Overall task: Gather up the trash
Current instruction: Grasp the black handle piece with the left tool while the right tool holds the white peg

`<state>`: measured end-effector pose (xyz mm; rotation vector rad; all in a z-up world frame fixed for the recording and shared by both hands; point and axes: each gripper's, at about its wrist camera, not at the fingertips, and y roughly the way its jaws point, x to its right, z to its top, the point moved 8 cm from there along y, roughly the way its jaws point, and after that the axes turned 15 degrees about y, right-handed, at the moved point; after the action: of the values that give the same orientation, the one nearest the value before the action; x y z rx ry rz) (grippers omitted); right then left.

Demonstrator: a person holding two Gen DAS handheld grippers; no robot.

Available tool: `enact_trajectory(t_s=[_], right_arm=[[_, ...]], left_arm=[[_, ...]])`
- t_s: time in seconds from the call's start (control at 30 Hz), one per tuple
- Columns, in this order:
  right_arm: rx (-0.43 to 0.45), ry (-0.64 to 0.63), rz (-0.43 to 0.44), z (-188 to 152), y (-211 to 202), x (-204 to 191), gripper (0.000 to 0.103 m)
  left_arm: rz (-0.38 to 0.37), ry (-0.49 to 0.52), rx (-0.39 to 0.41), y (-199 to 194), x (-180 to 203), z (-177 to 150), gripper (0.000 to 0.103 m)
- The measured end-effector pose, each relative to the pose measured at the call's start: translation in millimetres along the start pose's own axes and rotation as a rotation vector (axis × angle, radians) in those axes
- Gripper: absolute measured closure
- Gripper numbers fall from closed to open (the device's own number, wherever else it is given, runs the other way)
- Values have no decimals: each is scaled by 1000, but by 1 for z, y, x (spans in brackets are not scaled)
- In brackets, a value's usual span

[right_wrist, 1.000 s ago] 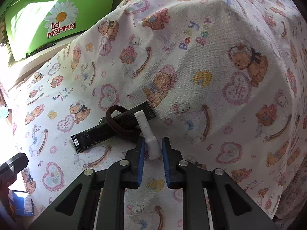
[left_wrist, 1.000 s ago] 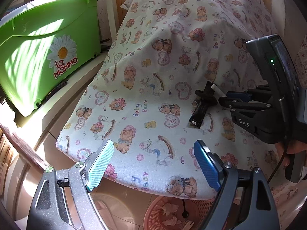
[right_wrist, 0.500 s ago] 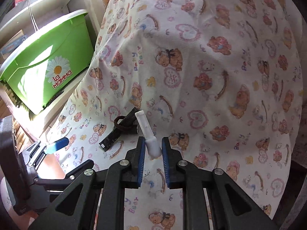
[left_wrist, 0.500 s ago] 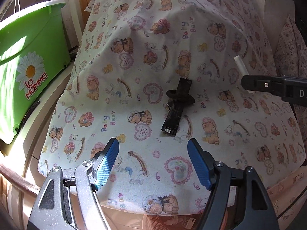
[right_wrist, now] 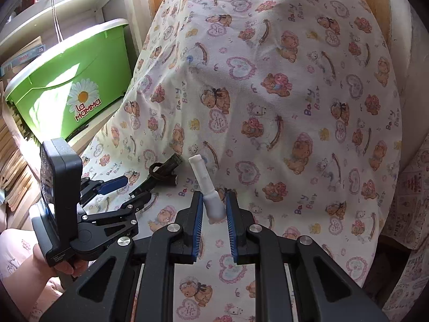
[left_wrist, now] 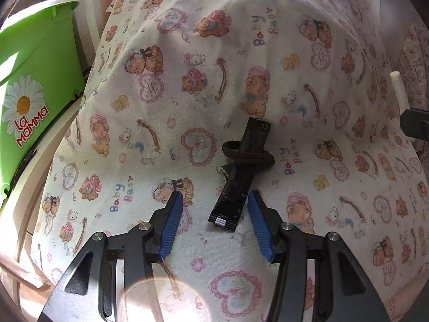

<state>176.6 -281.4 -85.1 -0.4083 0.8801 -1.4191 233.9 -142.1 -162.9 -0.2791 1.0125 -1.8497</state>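
A black wrapper [left_wrist: 238, 185] lies on the bear-print sheet [left_wrist: 203, 86], with a dark brown hair tie [left_wrist: 248, 156] lying across its middle. My left gripper [left_wrist: 215, 209] is open, its blue pads on either side of the wrapper's near end, low over the sheet. My right gripper [right_wrist: 211, 209] is shut on a small white plastic tube [right_wrist: 205, 185] and holds it above the sheet, to the right of the wrapper [right_wrist: 156, 173]. The tube's tip shows at the right edge of the left wrist view [left_wrist: 399, 91]. The left gripper also shows in the right wrist view [right_wrist: 128, 190].
A green "La Mamma" tub [right_wrist: 67, 88] stands on a white shelf left of the bed; it also shows in the left wrist view [left_wrist: 29, 80]. White shelving with books [right_wrist: 24, 51] is behind it. Another patterned cloth [right_wrist: 407, 214] hangs at the right.
My left gripper has moved forward and down to straddle the black wrapper's near end. My right gripper has lifted the white tube up and back to the right.
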Motion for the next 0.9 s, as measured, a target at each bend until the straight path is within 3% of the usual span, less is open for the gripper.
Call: enact_trajectory(t_s=[0.07, 0.1, 0.17, 0.2, 0.23, 0.43, 0.6, 0.67, 0.8, 0.9], right_arm=[[0, -4, -5, 0, -1, 3, 84], [0, -6, -9, 0, -2, 5, 84], [0, -5, -15, 1, -3, 8, 84], [0, -2, -17, 1, -2, 10, 84], [1, 4, -19, 2, -3, 11, 84], [3, 25, -15, 2, -4, 12, 84], [-9, 15, -18, -5, -1, 5, 84], [-14, 8, -21, -9, 0, 1, 84], [-16, 3, -22, -14, 0, -5, 84], [-20, 9, -20, -17, 1, -8, 84]], left_arm=[[-43, -29, 1, 1, -3, 0, 64], [-43, -36, -9, 2, -7, 0, 78], [-25, -38, -49, -4, -12, -3, 88], [-22, -32, -43, -14, -11, -2, 99], [-37, -24, -29, -23, -8, 0, 101], [-94, 63, -95, -60, 11, -8, 101], [-274, -92, -216, -72, 17, -44, 101], [-338, -159, -221, -76, 11, -49, 101], [-270, -170, -200, -85, -2, -53, 101], [-318, -175, -251, -79, 2, -61, 101]])
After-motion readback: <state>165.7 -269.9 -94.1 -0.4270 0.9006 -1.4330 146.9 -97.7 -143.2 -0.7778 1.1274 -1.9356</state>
